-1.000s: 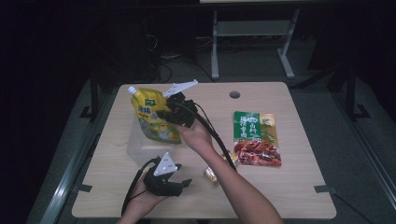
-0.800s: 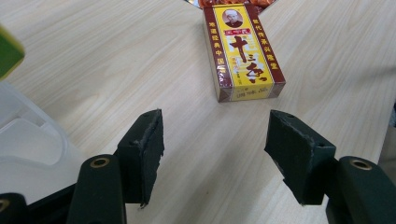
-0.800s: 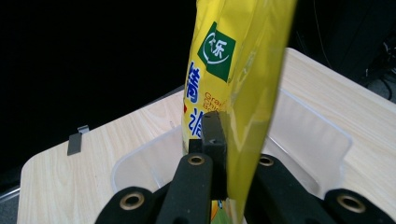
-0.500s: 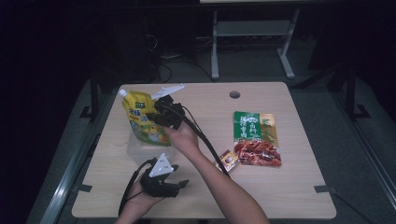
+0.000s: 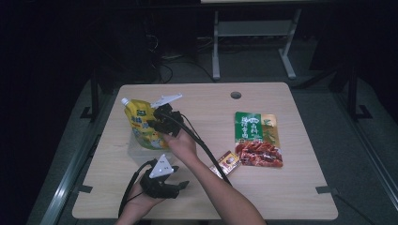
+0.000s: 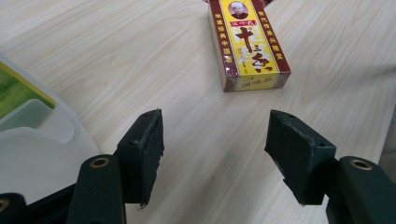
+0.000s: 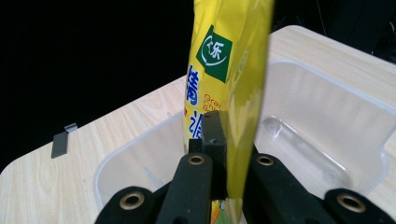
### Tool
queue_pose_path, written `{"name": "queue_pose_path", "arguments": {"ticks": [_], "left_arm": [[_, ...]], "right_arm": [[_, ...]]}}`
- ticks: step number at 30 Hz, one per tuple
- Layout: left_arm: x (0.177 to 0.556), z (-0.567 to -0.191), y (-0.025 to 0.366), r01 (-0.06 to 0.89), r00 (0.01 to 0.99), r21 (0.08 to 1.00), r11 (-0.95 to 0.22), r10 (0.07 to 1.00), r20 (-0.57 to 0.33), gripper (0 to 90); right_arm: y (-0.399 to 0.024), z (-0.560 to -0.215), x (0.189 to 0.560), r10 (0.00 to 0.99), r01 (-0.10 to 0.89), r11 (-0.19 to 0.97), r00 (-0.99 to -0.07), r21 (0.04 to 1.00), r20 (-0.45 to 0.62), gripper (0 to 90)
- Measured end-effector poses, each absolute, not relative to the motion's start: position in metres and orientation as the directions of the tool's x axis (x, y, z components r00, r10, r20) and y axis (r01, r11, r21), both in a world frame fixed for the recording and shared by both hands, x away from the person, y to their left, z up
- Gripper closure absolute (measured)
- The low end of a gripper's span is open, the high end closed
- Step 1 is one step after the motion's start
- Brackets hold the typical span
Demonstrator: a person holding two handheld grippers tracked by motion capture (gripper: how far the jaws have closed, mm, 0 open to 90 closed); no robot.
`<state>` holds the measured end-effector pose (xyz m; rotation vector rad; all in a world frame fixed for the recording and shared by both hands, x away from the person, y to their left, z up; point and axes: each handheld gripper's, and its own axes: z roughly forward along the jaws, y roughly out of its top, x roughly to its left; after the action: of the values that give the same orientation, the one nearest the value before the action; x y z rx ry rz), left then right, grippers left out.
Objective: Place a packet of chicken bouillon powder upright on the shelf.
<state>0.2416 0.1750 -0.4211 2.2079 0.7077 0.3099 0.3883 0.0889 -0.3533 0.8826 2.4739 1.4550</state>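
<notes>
Gripping the yellow pouch (image 7: 224, 84) in my right gripper (image 7: 223, 154) — it hangs over the clear tub (image 7: 327, 121); my left gripper (image 6: 215, 140) rests open near a spice box (image 6: 245, 42).

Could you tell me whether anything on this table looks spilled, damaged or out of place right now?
Nothing stands out. The right gripper is shut on the yellow spouted pouch over the clear plastic tub. The small red-and-yellow box and the flat green-and-red snack packet lie intact on the wooden table; no spill is visible.
</notes>
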Motion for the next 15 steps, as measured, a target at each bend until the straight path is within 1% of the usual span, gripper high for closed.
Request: {"name": "queue_pose_path", "arguments": {"ticks": [5, 10, 12, 13, 15], "left_arm": [[0.242, -0.421, 0.176, 0.390, 0.812, 0.751, -0.533, 0.584, -0.007, 36.3], [0.243, -0.422, 0.176, 0.391, 0.813, 0.747, -0.538, 0.582, -0.006, 36.2], [0.243, -0.422, 0.175, 0.392, 0.813, 0.746, -0.539, 0.582, -0.007, 36.2], [0.242, -0.422, 0.175, 0.391, 0.814, 0.745, -0.540, 0.581, -0.005, 36.2], [0.242, -0.422, 0.174, 0.391, 0.815, 0.744, -0.542, 0.579, -0.006, 36.2]], "right_arm": [[0.092, -0.363, 0.387, 0.559, 0.421, 0.379, -0.814, 0.824, 0.159, 89.6], [0.089, -0.366, 0.388, 0.553, 0.413, 0.370, -0.818, 0.833, 0.160, 88.4], [0.086, -0.366, 0.390, 0.542, 0.419, 0.366, -0.822, 0.831, 0.175, 84.0], [0.086, -0.366, 0.390, 0.542, 0.419, 0.366, -0.822, 0.831, 0.175, 84.0], [0.081, -0.364, 0.391, 0.537, 0.422, 0.349, -0.822, 0.836, 0.190, 75.7]]}}
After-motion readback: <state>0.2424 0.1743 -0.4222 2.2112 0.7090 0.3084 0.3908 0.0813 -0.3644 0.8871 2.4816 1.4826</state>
